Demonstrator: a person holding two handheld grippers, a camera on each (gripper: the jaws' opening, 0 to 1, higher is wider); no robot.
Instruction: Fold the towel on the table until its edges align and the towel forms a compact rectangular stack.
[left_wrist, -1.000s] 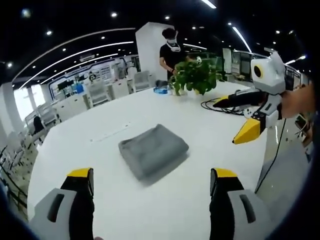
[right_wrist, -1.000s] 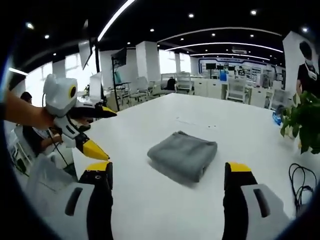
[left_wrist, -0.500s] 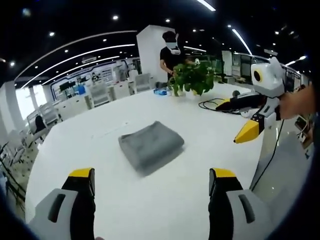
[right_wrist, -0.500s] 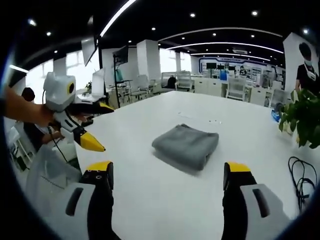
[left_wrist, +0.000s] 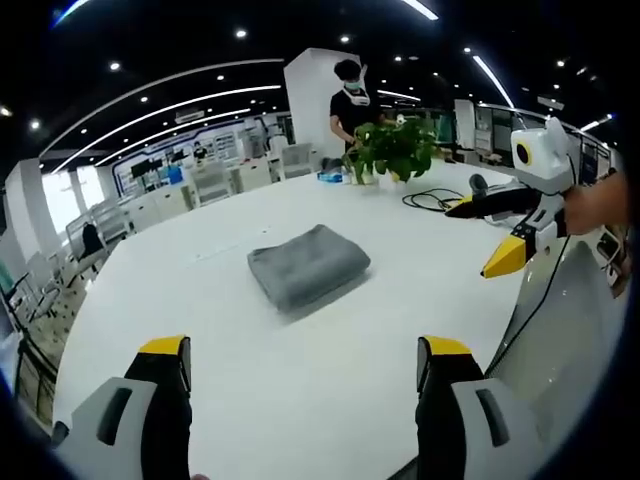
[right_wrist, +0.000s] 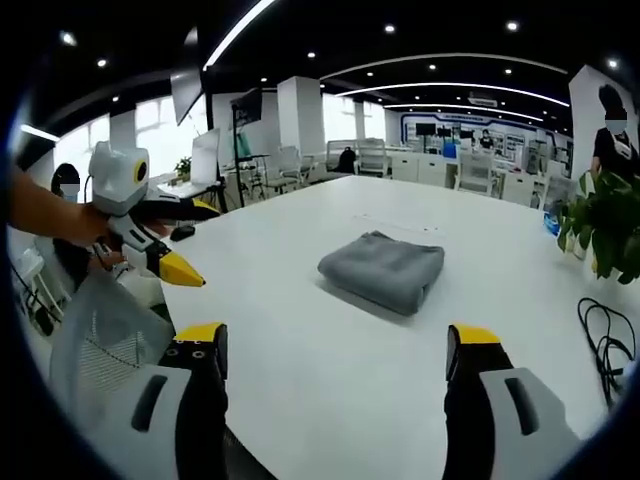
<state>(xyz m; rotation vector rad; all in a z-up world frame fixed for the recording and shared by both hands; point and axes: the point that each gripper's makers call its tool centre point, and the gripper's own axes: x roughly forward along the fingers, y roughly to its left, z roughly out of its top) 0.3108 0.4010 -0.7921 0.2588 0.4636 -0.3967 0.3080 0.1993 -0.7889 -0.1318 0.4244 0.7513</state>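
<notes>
left gripper (left_wrist: 305, 350): jaws spread wide, nothing between them, held above the near part of the table (left_wrist: 330, 400)
right gripper (right_wrist: 335, 340): jaws wide apart too, holding nothing, above the table edge
towel (left_wrist: 308, 265): grey, folded into a compact rectangle, lying flat ahead of both jaw pairs, well apart from them; in the right gripper view (right_wrist: 383, 268) slightly right of centre
other gripper: right one enters the left gripper view from the right, yellow tips apart, held by a hand (left_wrist: 590, 205)
plant (left_wrist: 392, 150): far side of table, beyond the towel
cable (left_wrist: 432, 199): black, coiled on the table near the plant
person (left_wrist: 350, 100): standing behind the plant
</notes>
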